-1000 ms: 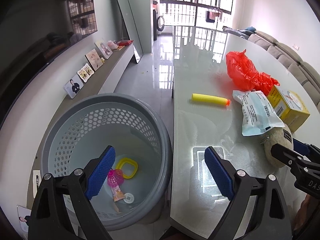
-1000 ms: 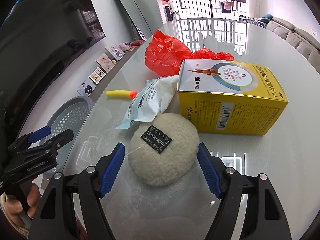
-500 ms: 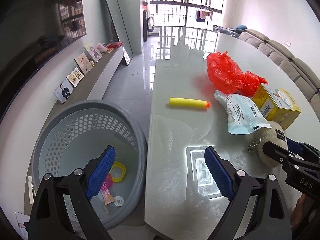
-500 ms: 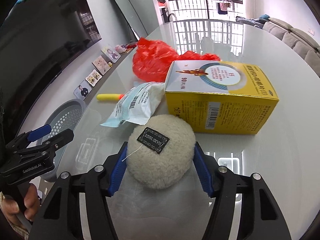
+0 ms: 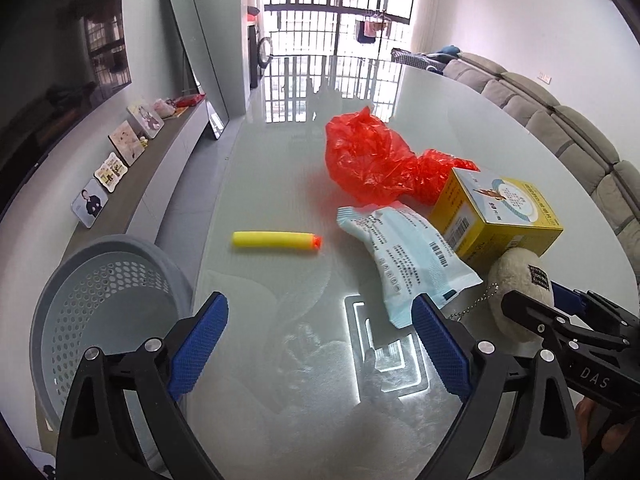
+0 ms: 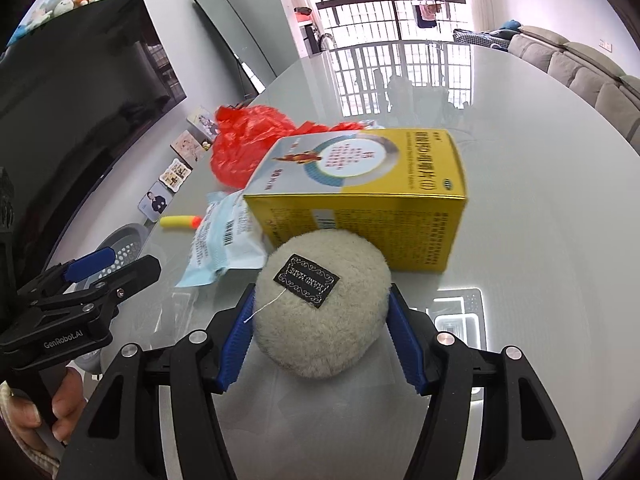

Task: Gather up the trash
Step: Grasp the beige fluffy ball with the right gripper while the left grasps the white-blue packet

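Observation:
My right gripper (image 6: 320, 312) is shut on a cream fluffy ball (image 6: 320, 300) with a black label, holding it at the glass table. The ball also shows in the left wrist view (image 5: 520, 284). Behind it lie a yellow box (image 6: 360, 200), a blue-white packet (image 6: 224, 248), a red plastic bag (image 6: 248, 140) and a yellow foam dart (image 6: 178, 222). My left gripper (image 5: 320, 344) is open and empty over the table's near edge, with the dart (image 5: 276, 239) and packet (image 5: 408, 264) ahead of it. The grey perforated basket (image 5: 80, 304) stands on the floor to the left.
The glass table (image 5: 280, 160) runs away toward a barred window. A low shelf with picture frames (image 5: 116, 160) and a leaning mirror (image 5: 196, 52) line the left wall. A grey sofa (image 5: 580, 140) runs along the right.
My right gripper has closed on the fluffy ball. My left gripper has swung right, from above the basket to over the table.

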The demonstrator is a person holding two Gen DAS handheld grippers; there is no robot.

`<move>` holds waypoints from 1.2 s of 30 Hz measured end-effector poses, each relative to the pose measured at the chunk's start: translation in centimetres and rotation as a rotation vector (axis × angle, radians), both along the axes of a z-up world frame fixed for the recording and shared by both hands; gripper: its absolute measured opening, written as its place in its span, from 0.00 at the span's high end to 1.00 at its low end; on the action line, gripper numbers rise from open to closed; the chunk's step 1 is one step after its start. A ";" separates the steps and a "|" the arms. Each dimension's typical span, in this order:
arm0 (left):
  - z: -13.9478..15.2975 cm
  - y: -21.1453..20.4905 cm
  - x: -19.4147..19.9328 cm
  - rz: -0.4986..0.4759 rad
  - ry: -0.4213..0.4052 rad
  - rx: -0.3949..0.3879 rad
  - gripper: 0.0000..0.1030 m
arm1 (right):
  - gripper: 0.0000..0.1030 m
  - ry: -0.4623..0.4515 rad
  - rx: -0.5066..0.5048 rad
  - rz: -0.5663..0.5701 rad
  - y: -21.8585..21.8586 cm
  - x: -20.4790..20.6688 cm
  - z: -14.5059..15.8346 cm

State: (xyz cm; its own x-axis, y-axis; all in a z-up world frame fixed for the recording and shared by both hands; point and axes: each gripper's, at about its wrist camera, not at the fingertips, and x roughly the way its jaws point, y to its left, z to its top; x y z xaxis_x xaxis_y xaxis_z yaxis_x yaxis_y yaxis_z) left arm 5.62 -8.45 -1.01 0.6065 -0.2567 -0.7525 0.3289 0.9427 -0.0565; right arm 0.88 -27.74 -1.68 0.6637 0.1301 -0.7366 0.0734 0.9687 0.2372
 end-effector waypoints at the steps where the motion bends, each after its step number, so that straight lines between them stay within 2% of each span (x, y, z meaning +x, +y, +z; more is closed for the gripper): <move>1: -0.1 -0.4 0.1 -0.004 0.004 0.000 0.11 | 0.41 -0.002 0.002 -0.008 -0.6 0.0 0.0; 11: -0.3 -3.6 1.4 -0.018 0.025 0.003 0.11 | 0.41 -0.037 0.030 -0.048 -3.6 -0.5 0.0; 31: -1.7 -6.9 5.0 0.009 0.086 0.000 0.12 | 0.41 -0.050 0.065 -0.092 -5.3 -1.4 0.0; 34: -2.0 -7.1 5.2 0.010 0.098 -0.001 0.18 | 0.41 -0.049 0.062 -0.090 -5.3 -1.1 -0.1; 36: -2.3 -7.1 5.3 0.005 0.111 0.002 0.29 | 0.41 -0.048 0.064 -0.089 -5.2 -0.9 -0.1</move>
